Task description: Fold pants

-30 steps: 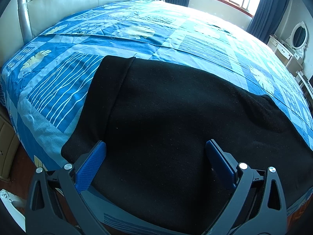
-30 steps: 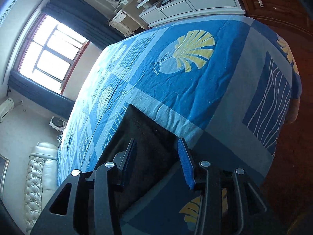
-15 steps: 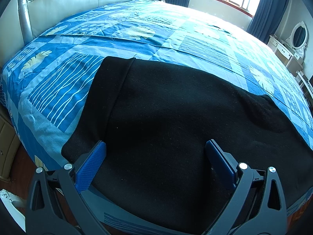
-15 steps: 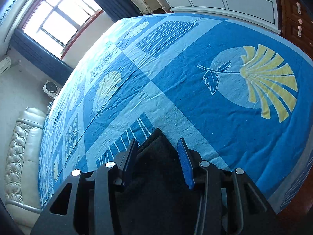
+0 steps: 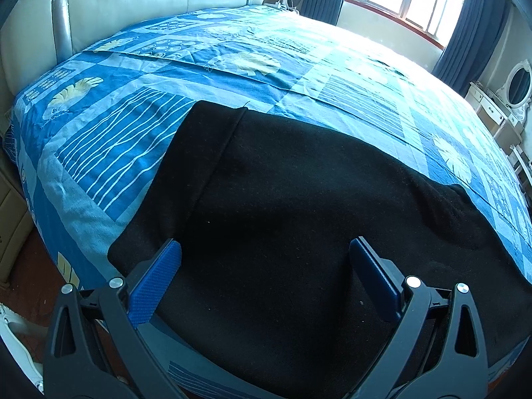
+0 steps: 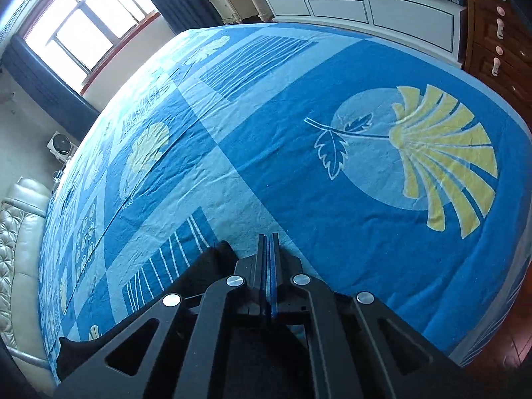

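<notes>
- My right tool has its jaws pressed together at the lower middle of the right wrist view. The pads meet with barely a slit, and black cloth shows just to their left and under the frame. I judge a thin edge of the pants is pinched, but the contact itself is hidden by the tool body.
- My left tool stands wide open at the bottom of the left wrist view, one blue pad at lower left and the other at lower right. It grips nothing and hovers over the cloth.
- The pants lie spread flat and dark across the lower half of that view, on the bed. A banded end, which I take for the waistband, is toward the left and a rumpled end at the right edge.
- Around them is the blue patterned bedspread, lightly wrinkled, with the headboard at the upper left.
- Risk: if the right pinch caught only a sliver, the cloth could slip out once I lift.
- Risk: the pads sit right on the bedspread, so I may have nipped it too and would drag it up with the fold.
- Risk: with the left tool open, nothing anchors the other end, so a one-sided pull could skew the pants or slide them toward the bed's near edge.
</notes>
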Action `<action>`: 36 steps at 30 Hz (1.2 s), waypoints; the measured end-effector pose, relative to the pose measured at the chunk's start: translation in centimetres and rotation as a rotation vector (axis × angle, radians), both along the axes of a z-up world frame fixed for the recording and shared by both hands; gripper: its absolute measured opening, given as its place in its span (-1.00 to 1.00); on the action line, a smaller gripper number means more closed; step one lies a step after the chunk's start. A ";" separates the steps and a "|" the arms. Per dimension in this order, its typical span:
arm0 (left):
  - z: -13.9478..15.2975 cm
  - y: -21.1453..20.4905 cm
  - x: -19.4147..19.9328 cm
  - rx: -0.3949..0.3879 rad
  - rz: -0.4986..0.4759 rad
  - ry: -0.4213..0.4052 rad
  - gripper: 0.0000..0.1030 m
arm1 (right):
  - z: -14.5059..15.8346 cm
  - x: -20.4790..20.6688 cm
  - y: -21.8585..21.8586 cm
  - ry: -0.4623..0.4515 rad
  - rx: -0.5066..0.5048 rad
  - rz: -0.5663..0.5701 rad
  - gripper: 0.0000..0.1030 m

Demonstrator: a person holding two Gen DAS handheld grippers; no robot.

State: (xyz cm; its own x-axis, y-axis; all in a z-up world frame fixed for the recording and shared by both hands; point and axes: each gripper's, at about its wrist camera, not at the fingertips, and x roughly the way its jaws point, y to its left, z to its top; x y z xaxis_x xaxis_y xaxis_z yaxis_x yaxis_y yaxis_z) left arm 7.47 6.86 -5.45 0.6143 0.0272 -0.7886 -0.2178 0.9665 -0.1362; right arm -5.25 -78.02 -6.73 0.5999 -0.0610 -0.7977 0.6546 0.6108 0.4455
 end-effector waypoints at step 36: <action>3.0 -0.5 -2.7 0.127 -0.086 -0.024 0.96 | 3.9 -1.5 6.6 -0.151 0.267 0.215 -0.57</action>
